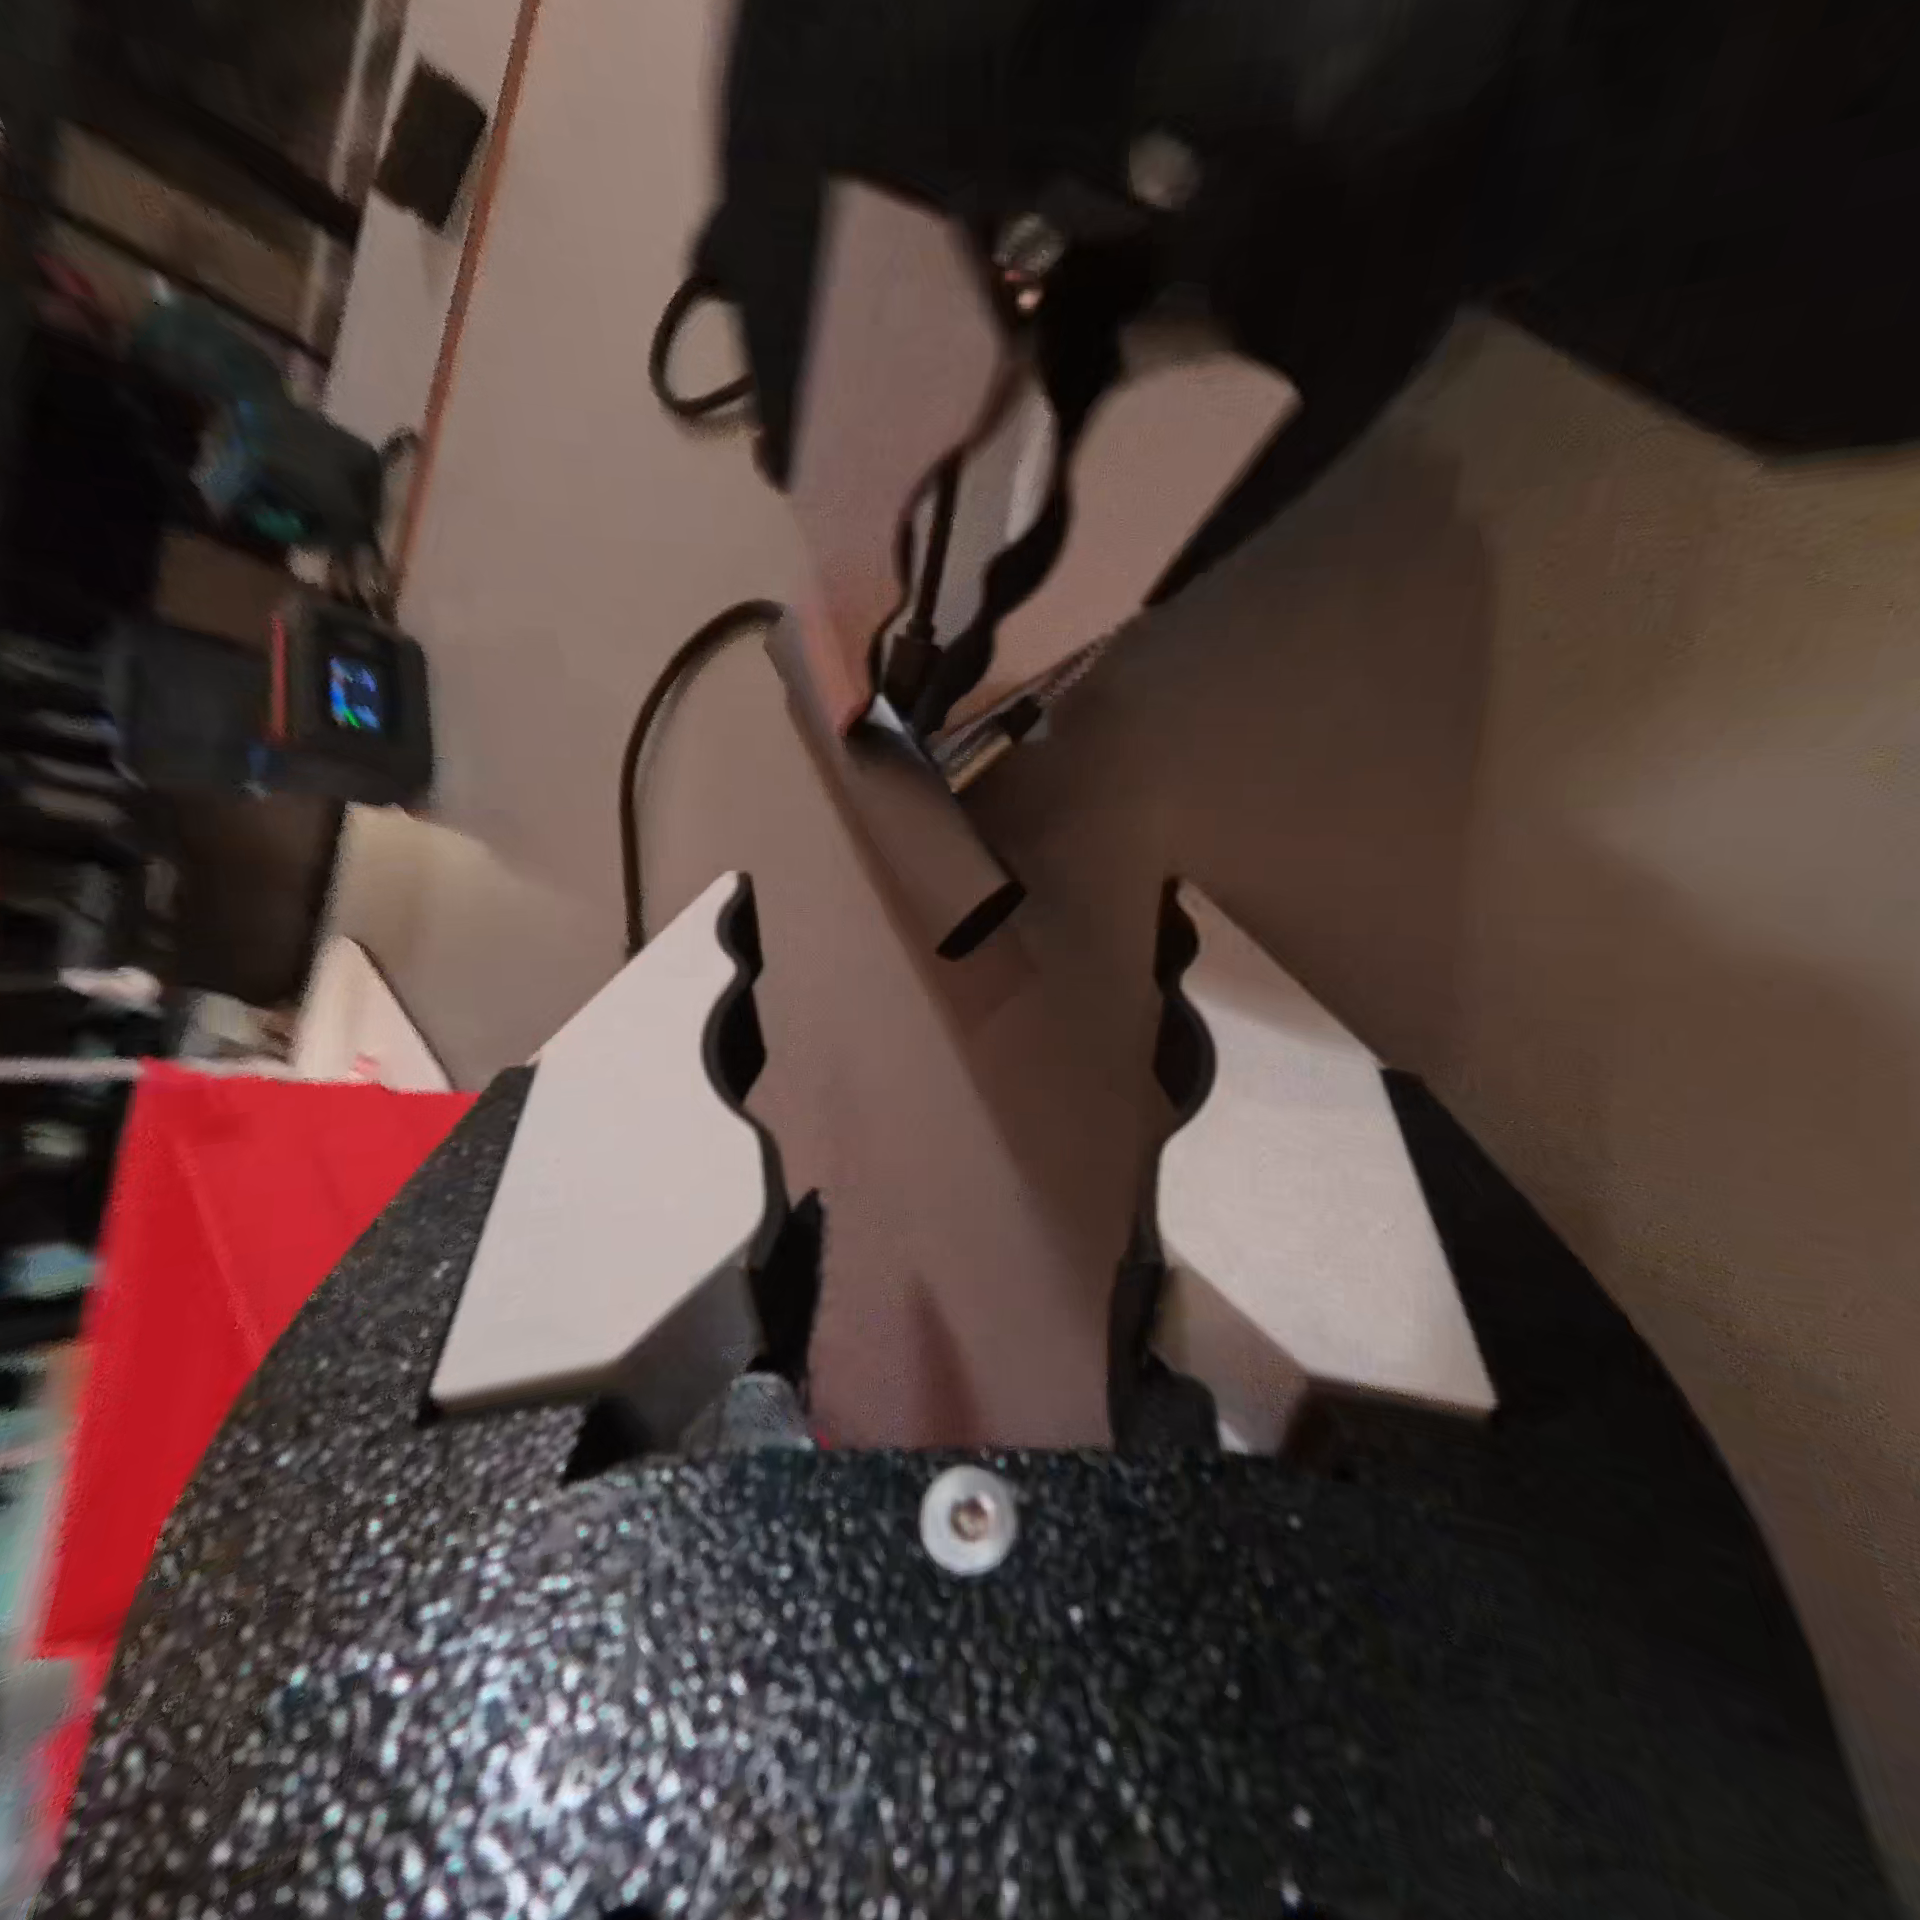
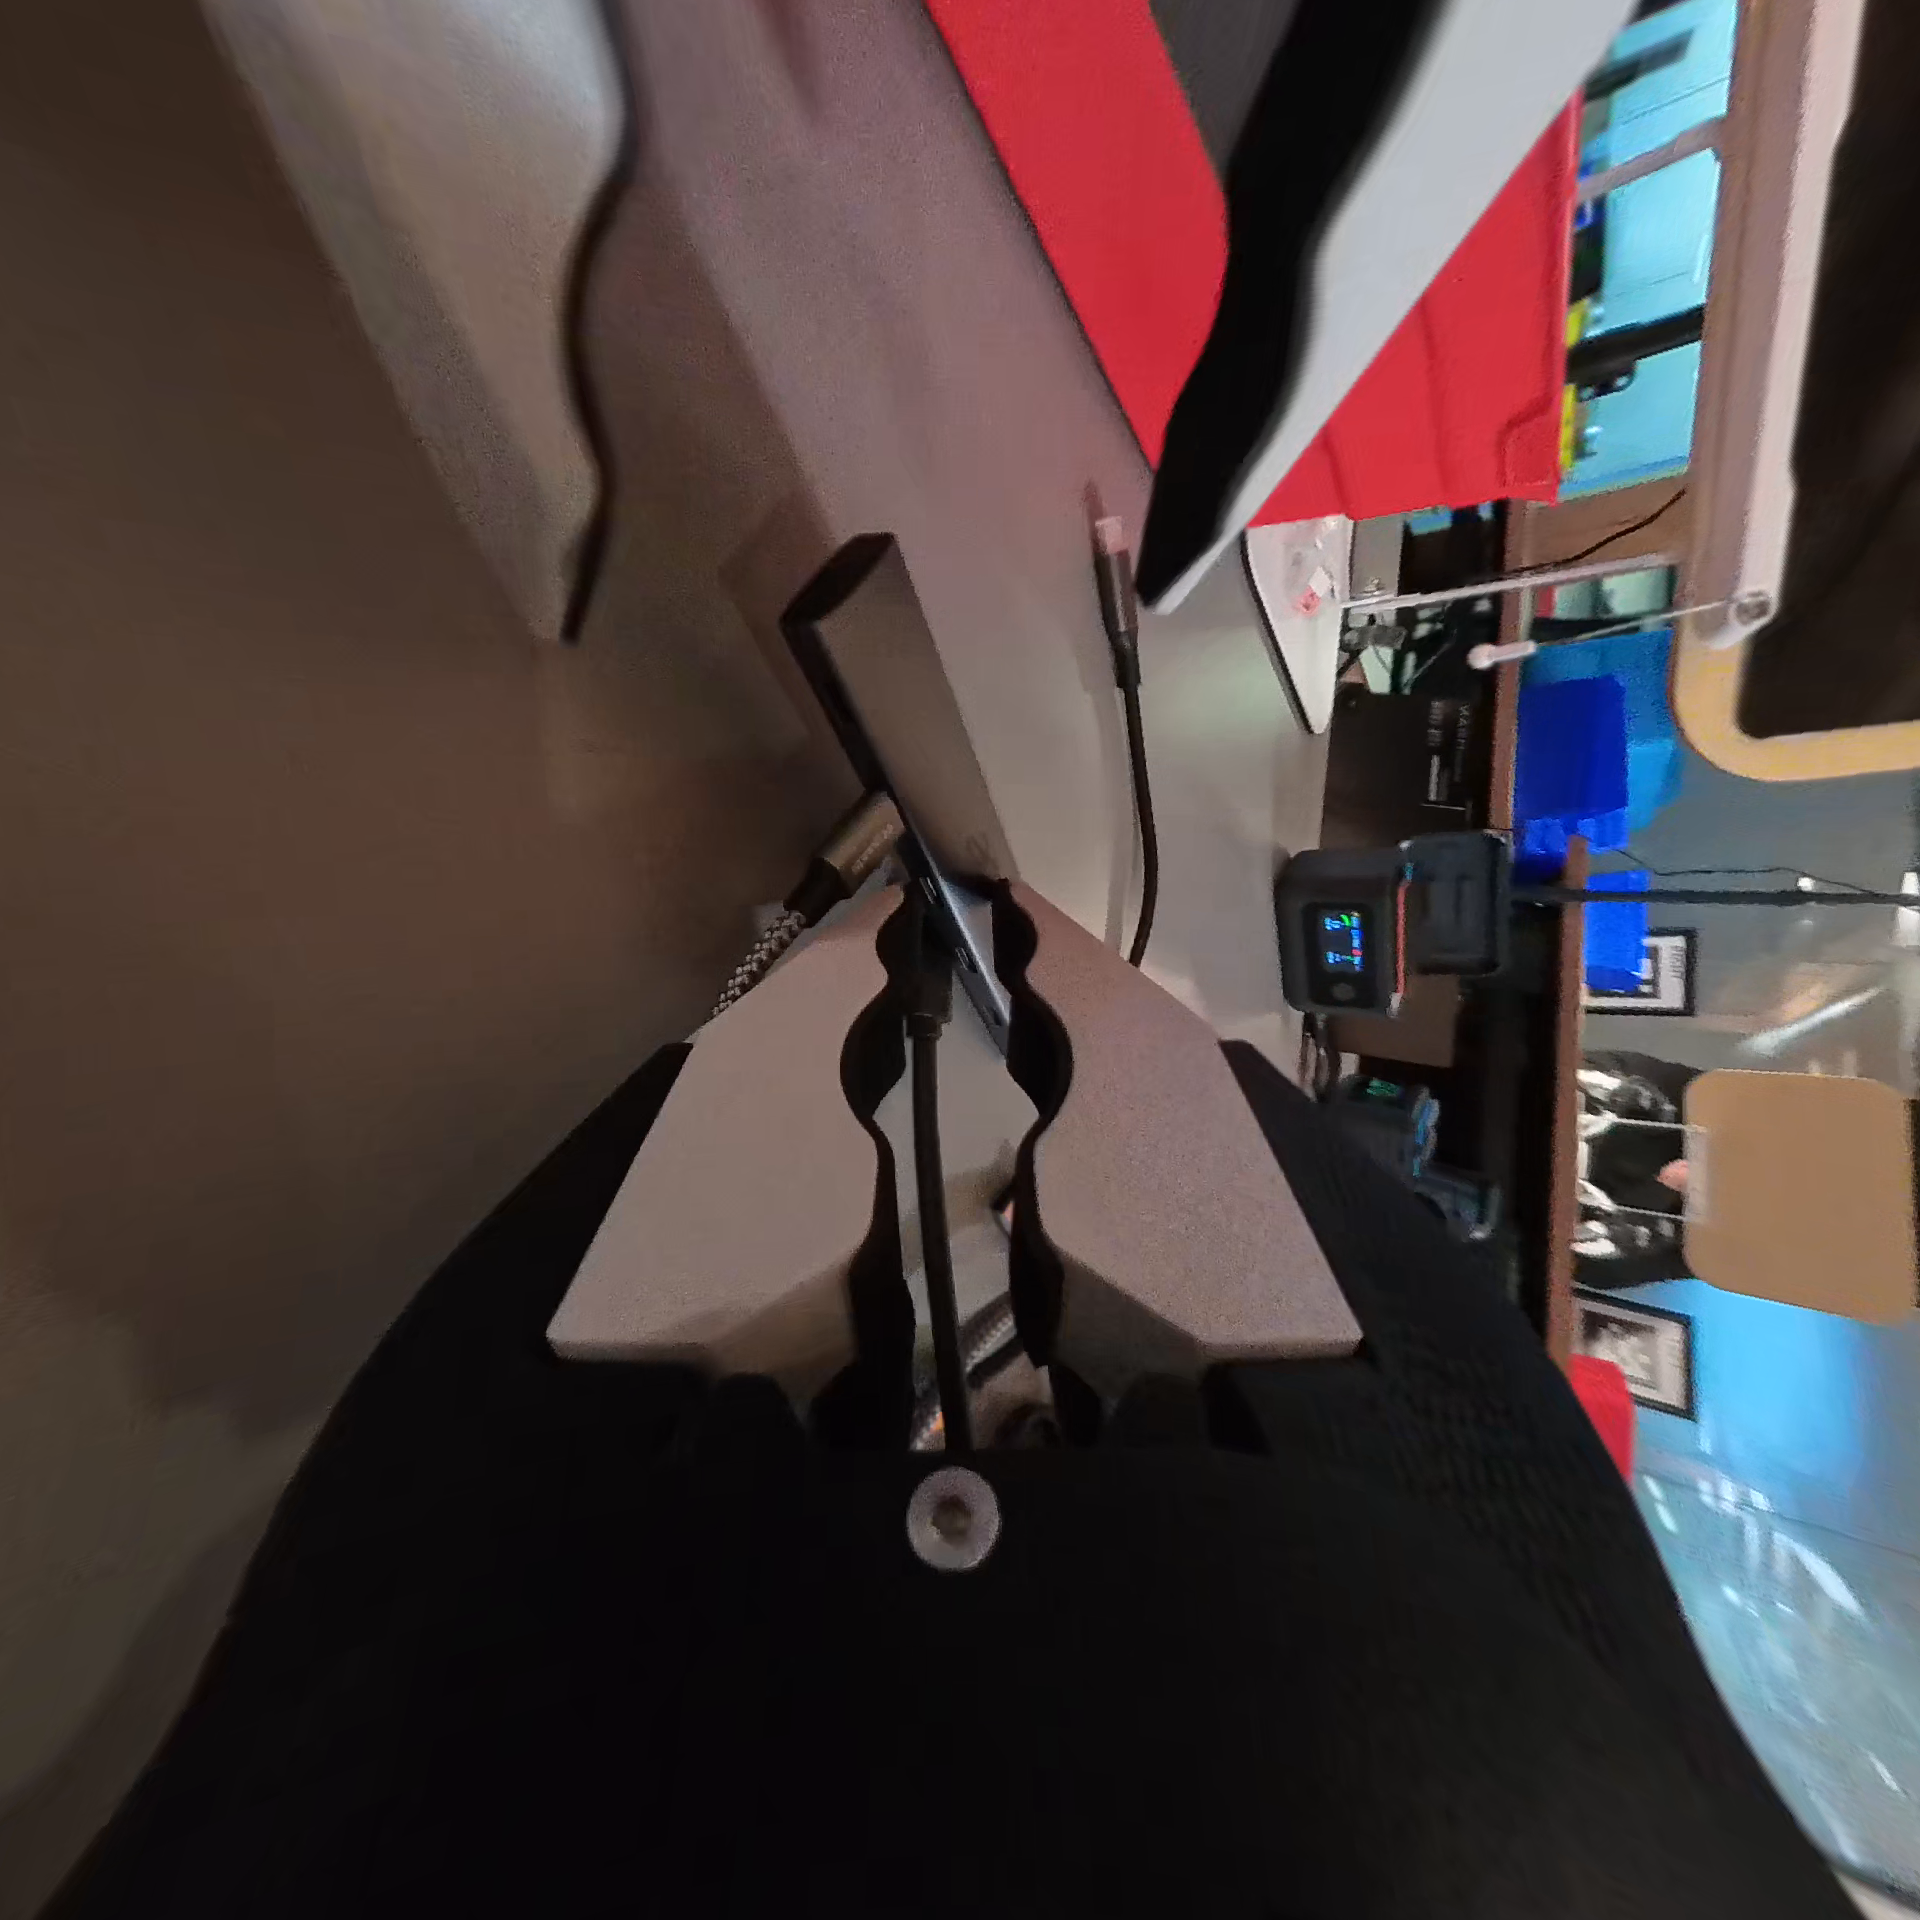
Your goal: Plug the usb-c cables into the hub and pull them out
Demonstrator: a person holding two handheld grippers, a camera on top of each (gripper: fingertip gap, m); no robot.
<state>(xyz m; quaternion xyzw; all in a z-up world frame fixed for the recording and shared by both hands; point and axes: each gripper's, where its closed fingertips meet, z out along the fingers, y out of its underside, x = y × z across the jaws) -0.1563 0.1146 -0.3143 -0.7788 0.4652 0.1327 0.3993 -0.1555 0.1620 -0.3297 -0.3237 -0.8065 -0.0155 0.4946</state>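
A grey hub (image 1: 925, 831) lies on the pale table, its near end level with the tips of my left gripper (image 1: 961, 920), which is open and holds nothing. My right gripper (image 2: 948, 909) is shut on the plug of a thin black usb-c cable (image 2: 928, 1143) and holds it against the hub's (image 2: 899, 675) port side. I cannot tell if the plug is seated. A braided cable (image 2: 847, 847) is plugged into the hub beside it. The right gripper (image 1: 935, 707) also shows in the left wrist view, at the hub's far end. The left gripper's open fingers (image 2: 1382, 270) stand either side of the hub.
Another black cable (image 2: 1132, 707) lies loose on the table (image 2: 935, 312) beyond the hub, plug free. A red cloth (image 2: 1122, 208) covers the table's far part. A small camera with a lit screen (image 2: 1340, 945) stands on a mount at the table's edge.
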